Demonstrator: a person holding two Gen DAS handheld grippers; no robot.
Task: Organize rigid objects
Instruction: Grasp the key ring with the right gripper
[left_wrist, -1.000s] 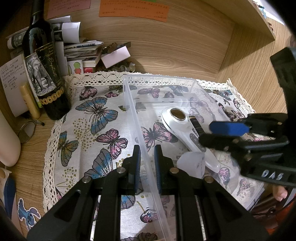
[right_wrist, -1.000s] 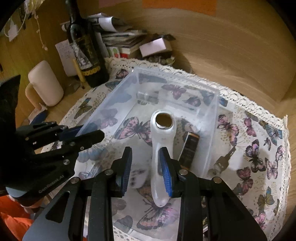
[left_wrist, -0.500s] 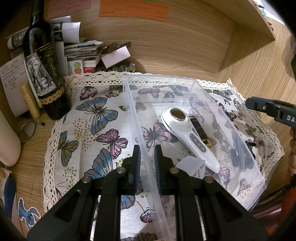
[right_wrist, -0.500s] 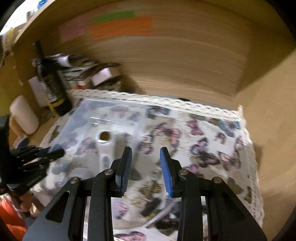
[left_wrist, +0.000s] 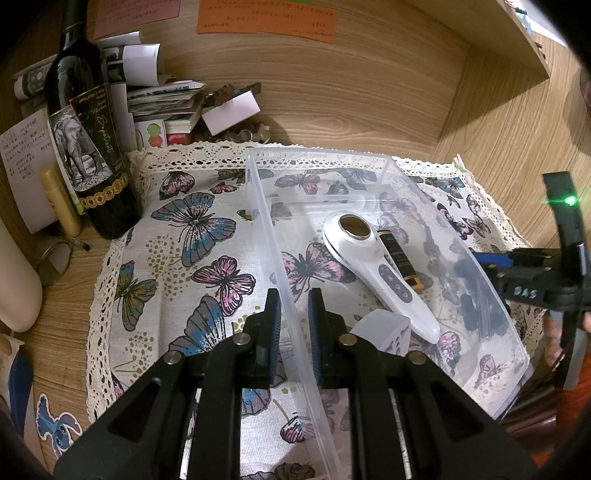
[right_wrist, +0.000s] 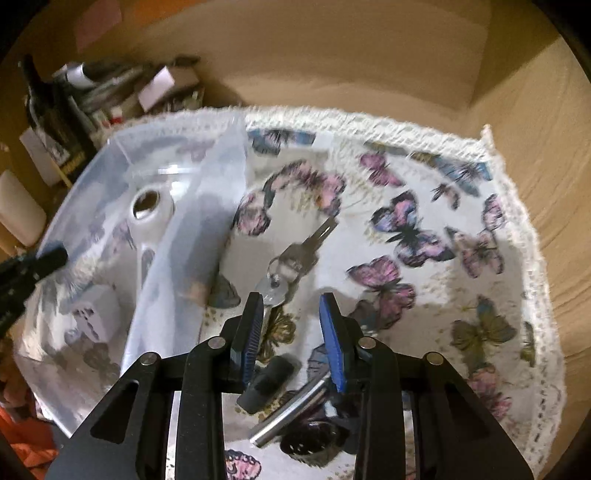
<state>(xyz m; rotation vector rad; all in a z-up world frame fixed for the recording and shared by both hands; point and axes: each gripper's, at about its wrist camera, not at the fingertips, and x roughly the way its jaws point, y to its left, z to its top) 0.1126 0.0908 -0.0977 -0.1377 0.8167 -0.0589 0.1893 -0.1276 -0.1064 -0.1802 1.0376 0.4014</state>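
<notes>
A clear plastic bin (left_wrist: 321, 162) stands on a butterfly cloth. In it lie a white handheld device (left_wrist: 373, 266), a dark tube with a gold end (left_wrist: 400, 258) and a small white plug adapter (left_wrist: 384, 330). My left gripper (left_wrist: 294, 332) is shut on the bin's left wall. My right gripper (right_wrist: 291, 332) is open and empty, hovering over the cloth to the right of the bin (right_wrist: 192, 229). Below it lie a bunch of keys (right_wrist: 291, 258), a black cylinder (right_wrist: 267, 382), a metal rod (right_wrist: 291, 415) and a dark round piece (right_wrist: 310, 441).
A wine bottle (left_wrist: 88, 140), papers and small boxes (left_wrist: 166, 107) crowd the back left corner. Wooden walls close the back and right. A cream cylinder (left_wrist: 16, 291) stands at the left. The cloth (right_wrist: 424, 240) to the right of the keys is bare.
My right gripper left the white device in the bin, swung out to the right and came down over the keys and small parts. The left gripper has not moved.
</notes>
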